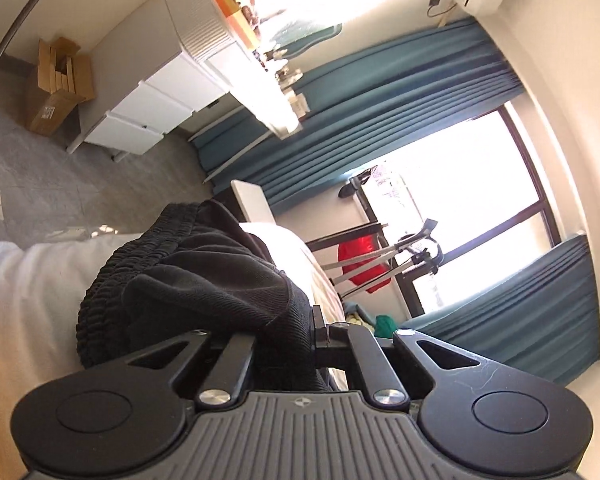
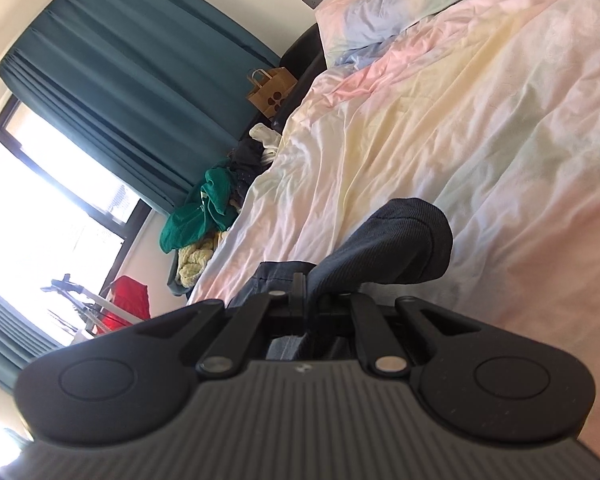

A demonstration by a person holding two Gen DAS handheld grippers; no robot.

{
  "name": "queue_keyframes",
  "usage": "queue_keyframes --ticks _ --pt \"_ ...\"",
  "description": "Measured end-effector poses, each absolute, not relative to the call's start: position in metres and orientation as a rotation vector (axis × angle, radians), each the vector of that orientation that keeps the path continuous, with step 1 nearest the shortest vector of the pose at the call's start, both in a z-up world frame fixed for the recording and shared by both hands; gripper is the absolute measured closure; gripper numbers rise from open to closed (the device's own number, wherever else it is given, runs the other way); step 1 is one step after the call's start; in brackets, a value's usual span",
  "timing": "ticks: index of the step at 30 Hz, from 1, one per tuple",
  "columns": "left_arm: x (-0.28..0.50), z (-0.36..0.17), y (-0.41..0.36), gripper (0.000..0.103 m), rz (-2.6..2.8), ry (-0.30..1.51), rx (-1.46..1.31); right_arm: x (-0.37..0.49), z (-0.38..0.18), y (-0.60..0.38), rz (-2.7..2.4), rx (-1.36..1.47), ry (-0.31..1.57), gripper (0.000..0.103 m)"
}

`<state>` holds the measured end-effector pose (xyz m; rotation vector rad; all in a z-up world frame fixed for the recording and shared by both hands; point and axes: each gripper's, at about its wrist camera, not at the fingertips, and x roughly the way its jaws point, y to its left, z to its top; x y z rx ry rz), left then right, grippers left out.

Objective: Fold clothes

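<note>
- Black ribbed garment [image 1: 204, 280] hangs bunched over the bed [image 2: 480, 140], its elastic waistband showing.
- I see my left gripper [image 1: 314, 328] clamped on its fabric.
- I see my right gripper [image 2: 306, 294] pinching another fold.
- Teal curtains [image 1: 380, 112] frame the window behind.

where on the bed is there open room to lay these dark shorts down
Open: the pastel duvet between the pillows and the right gripper. Crowded: the clothes pile off the bed's far edge, by the paper bag.
</note>
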<state>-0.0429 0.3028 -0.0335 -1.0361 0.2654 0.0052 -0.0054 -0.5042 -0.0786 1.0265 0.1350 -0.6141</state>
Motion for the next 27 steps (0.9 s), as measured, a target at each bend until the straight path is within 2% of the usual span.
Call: queue_keyframes --ticks 7,13,19,23,27 --pt "0.010 0.039 0.298 0.097 0.011 0.308 -0.937 0.025 -0.037 -0.500 -0.563 0.891 0.135 0.098" --pt "0.133 0.062 0.307 0.096 0.101 0.422 -0.973 0.137 -0.003 -0.513 -0.508 0.870 0.165 0.097" --pt "0.287 0.029 0.296 0.096 0.207 0.495 -0.907 0.281 -0.016 -0.514 -0.538 0.733 0.250 0.097" --pt "0.375 -0.015 0.282 0.095 0.262 0.567 -0.844 0.360 -0.064 -0.518 -0.578 0.657 0.329 0.097" --pt "0.442 -0.059 0.267 0.093 0.310 0.670 -0.756 0.394 -0.117 -0.525 -0.603 0.635 0.399 0.097"
